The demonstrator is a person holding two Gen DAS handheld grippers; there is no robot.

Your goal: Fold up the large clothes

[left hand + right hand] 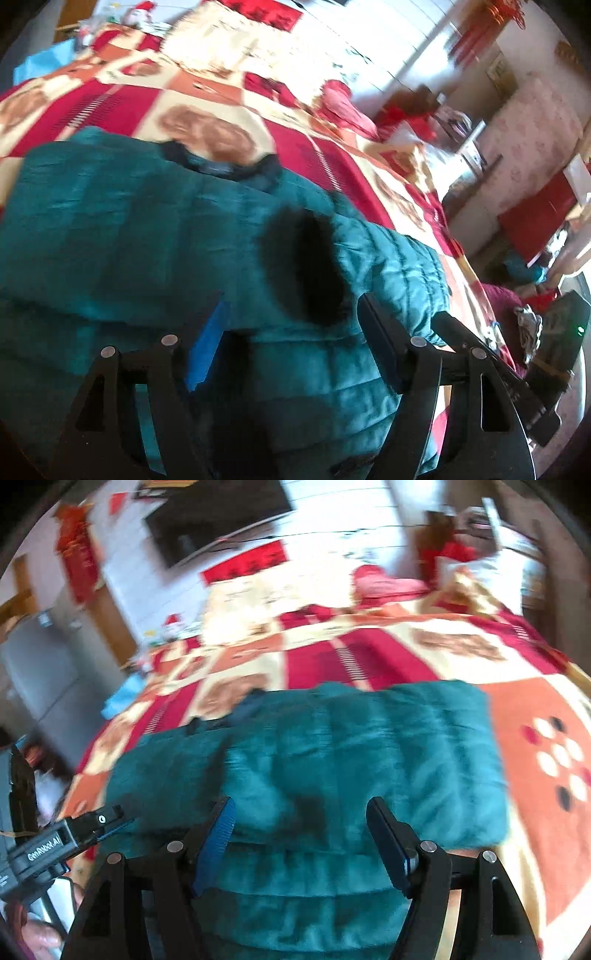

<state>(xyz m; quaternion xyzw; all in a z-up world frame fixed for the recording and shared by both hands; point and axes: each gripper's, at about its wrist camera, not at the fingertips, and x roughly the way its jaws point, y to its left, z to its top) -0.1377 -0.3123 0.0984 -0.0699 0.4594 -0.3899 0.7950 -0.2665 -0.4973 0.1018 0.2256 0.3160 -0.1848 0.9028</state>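
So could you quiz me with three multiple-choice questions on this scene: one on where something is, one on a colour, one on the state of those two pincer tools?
1. Where does the padded jacket lie?
A on the floor
B on the patterned bedspread
C on a hanger

2. What colour is the jacket's shell?
A teal
B yellow
C white

3. How do the left gripper and right gripper stand?
A both clamped on cloth
B one clamped, one open
C both open, gripping nothing

Answers: 1 B, red and cream bedspread shows around the jacket. 2 A, teal in both views. 3 C, each pair of fingers stands apart above the jacket.
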